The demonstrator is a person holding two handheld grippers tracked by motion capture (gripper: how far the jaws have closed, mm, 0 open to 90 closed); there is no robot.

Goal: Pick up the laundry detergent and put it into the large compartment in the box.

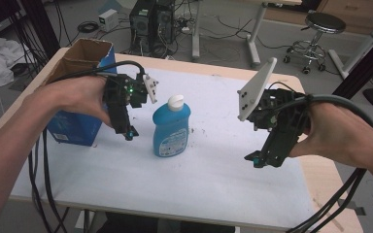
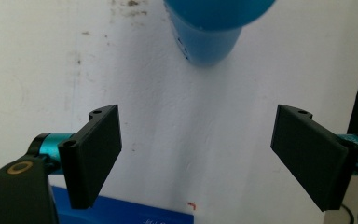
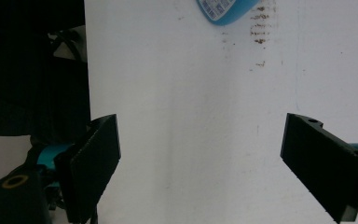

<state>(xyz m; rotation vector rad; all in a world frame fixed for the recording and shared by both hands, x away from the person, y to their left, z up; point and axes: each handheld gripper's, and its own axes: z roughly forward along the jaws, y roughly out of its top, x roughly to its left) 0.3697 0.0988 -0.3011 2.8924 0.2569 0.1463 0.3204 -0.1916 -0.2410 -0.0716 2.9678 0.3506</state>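
A blue bottle with a white cap stands upright in the middle of the white sheet. My left gripper hangs just left of it, pointing down, apart from the bottle. In the left gripper view the jaws of the left gripper are spread wide with nothing between them, and the bottle lies ahead. My right gripper hovers well to the right of the bottle. In its own view the right gripper is open and empty, with the bottle's base far ahead.
An open blue cardboard box stands at the table's left edge, right behind my left hand; its blue side shows below the left jaws. Brown smudges mark the sheet near the bottle. A computer tower and a stool stand on the floor beyond.
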